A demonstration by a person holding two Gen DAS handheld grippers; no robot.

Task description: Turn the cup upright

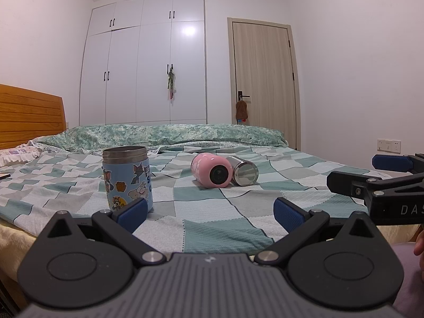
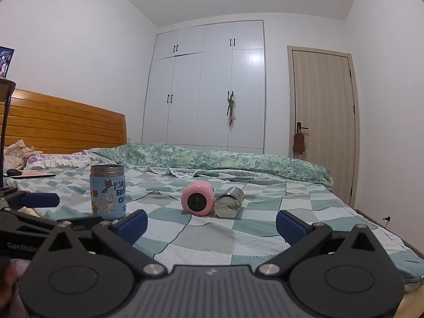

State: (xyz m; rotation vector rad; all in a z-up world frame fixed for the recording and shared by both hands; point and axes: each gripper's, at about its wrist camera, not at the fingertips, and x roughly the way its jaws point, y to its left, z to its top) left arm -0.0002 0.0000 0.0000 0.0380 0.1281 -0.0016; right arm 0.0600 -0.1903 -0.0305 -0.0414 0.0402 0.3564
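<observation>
Left wrist view gives me my left claw (image 1: 210,216) spread wide over the checked bedsheet (image 1: 206,228), its blue pads (image 1: 132,214) holding nothing. Just ahead of the left pad stands the blue cartoon-print cup (image 1: 127,179), upright with its steel rim on top. Farther back, near the middle of the bed, the pink cup (image 1: 212,173) lies on its side with its dark mouth facing me, and a stainless steel cup (image 1: 244,173) lies touching it on the right. My right claw (image 1: 371,173) reaches in from the right edge, jaws apart.

From the right wrist, the right claw (image 2: 212,224) is likewise spread and empty, with the pink cup (image 2: 198,198) and steel cup (image 2: 229,206) lying ahead between its pads and the blue cup (image 2: 108,192) standing off to the left.
</observation>
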